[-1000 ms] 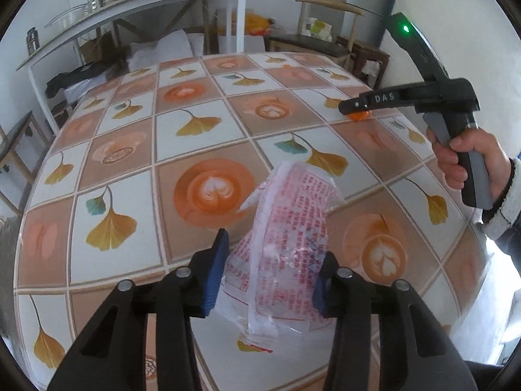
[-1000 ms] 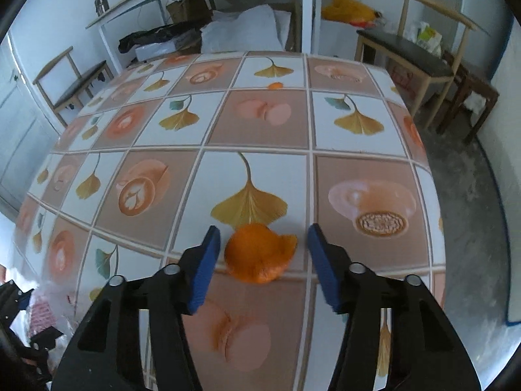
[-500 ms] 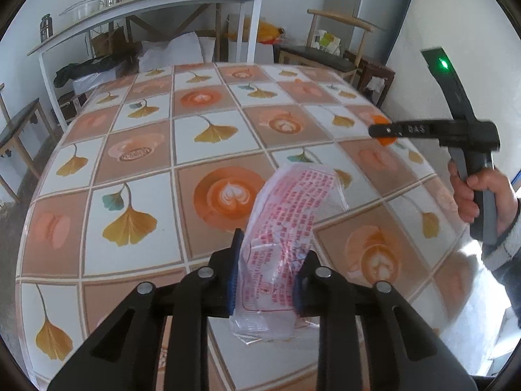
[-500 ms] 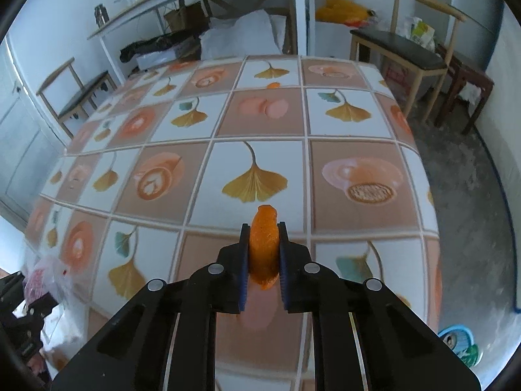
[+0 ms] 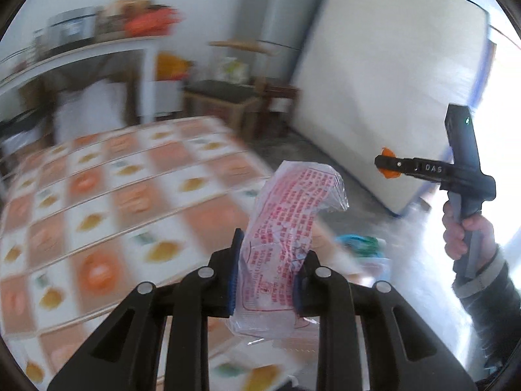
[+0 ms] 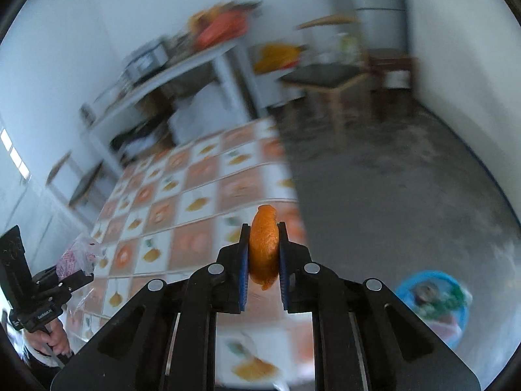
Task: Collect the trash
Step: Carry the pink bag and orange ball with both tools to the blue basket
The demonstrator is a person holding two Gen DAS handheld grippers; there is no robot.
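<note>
Now left claw [image 5: 268, 273] tight on a plastic wrapper [image 5: 286, 228], right claw [image 6: 263, 260] tight on orange peel [image 6: 263, 247].

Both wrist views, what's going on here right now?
A person is clearing trash with two handheld grippers. The left gripper is clamped on a crumpled clear plastic bag with red print; the right gripper pinches an orange peel. Both are held above the tiled-pattern table. A blue bin sits on the floor.
</note>
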